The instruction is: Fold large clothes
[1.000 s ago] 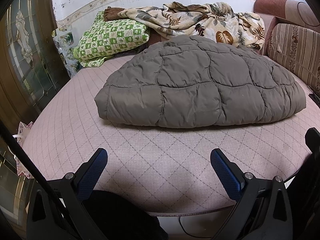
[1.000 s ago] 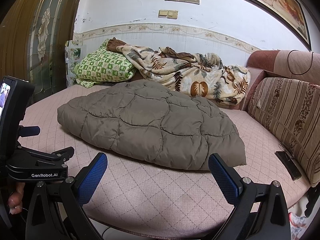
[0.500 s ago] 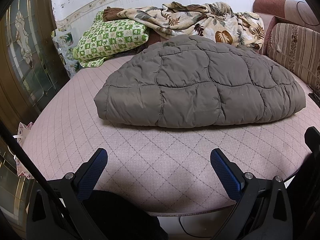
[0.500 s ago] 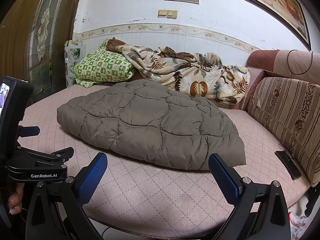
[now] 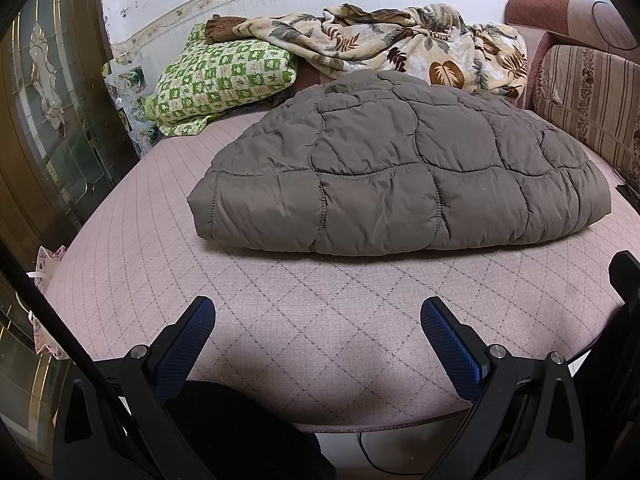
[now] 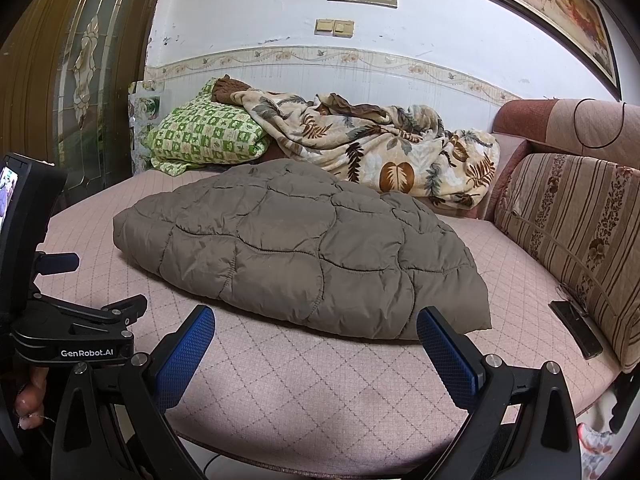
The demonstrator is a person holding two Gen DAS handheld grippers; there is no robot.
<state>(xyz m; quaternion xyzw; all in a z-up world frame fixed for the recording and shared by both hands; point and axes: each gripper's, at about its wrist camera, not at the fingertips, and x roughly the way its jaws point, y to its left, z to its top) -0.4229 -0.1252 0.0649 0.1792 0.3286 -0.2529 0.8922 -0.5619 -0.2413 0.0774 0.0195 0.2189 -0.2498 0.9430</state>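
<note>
The jacket (image 5: pixel 396 164), grey-brown and quilted, lies folded into a thick bundle in the middle of the pink mattress (image 5: pixel 304 320). The left gripper (image 5: pixel 316 314) is wide open and holds nothing; it is above the front part of the mattress, near the jacket but apart from it. The right gripper (image 6: pixel 316 324) is wide open too and empty, just before the near edge of the jacket (image 6: pixel 296 240). Behind the jacket are a green checked pillow (image 5: pixel 218 80) and a blanket (image 5: pixel 400 44) with leaf pattern. A dark phone (image 6: pixel 576 328) lies at the striped cushion (image 6: pixel 576 232).
</note>
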